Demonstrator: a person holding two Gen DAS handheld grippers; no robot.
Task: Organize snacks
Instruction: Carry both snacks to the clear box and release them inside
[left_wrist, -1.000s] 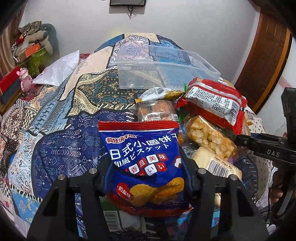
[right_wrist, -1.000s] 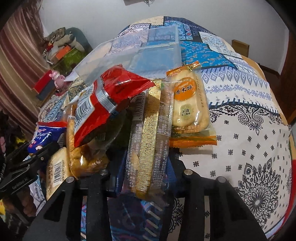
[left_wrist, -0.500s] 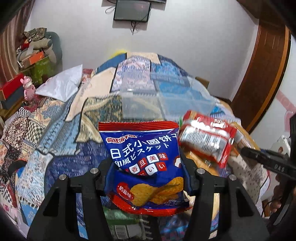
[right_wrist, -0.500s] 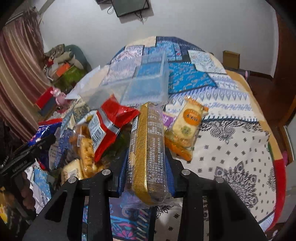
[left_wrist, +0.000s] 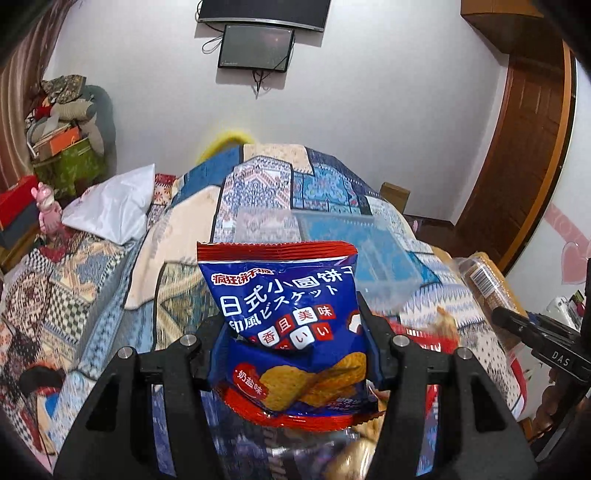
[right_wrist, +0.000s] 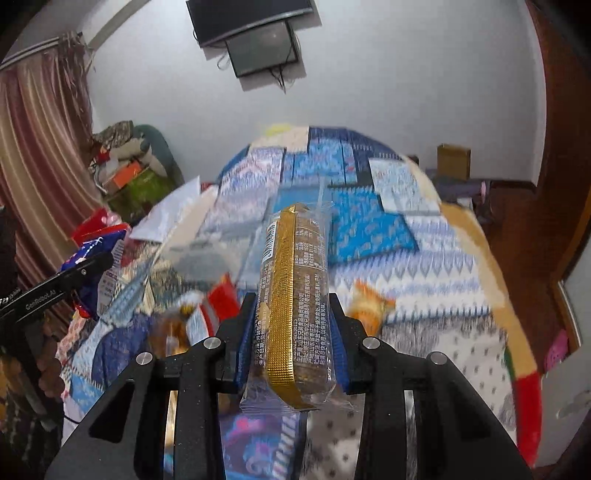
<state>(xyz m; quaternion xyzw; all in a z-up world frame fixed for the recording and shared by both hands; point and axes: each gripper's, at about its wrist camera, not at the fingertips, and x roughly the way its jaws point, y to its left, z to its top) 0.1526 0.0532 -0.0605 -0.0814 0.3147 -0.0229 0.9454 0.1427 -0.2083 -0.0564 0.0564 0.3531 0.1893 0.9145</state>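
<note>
My left gripper (left_wrist: 291, 328) is shut on a blue biscuit bag with red edges (left_wrist: 284, 314) and holds it upright, well above the bed. My right gripper (right_wrist: 293, 321) is shut on a long clear packet with a gold tray (right_wrist: 295, 295), also held up. A clear plastic storage box (left_wrist: 332, 243) sits on the bed beyond both grippers; it shows blurred in the right wrist view (right_wrist: 258, 221). Loose snacks lie on the bed below: a red packet (right_wrist: 221, 306) and an orange packet (right_wrist: 369, 306). The right gripper shows at the right edge of the left wrist view (left_wrist: 535, 328).
The bed has a patchwork blue and cream cover (left_wrist: 92, 280). A white pillow (left_wrist: 114, 206) lies at the left. Clutter is piled in the left corner (left_wrist: 62, 136). A wooden door (left_wrist: 517, 166) stands at the right. A cardboard box (right_wrist: 452, 160) is by the far wall.
Both grippers have risen and tilted upward with their packets. The snack pile and clear box have dropped lower in view, and the wall screen has come into sight.
</note>
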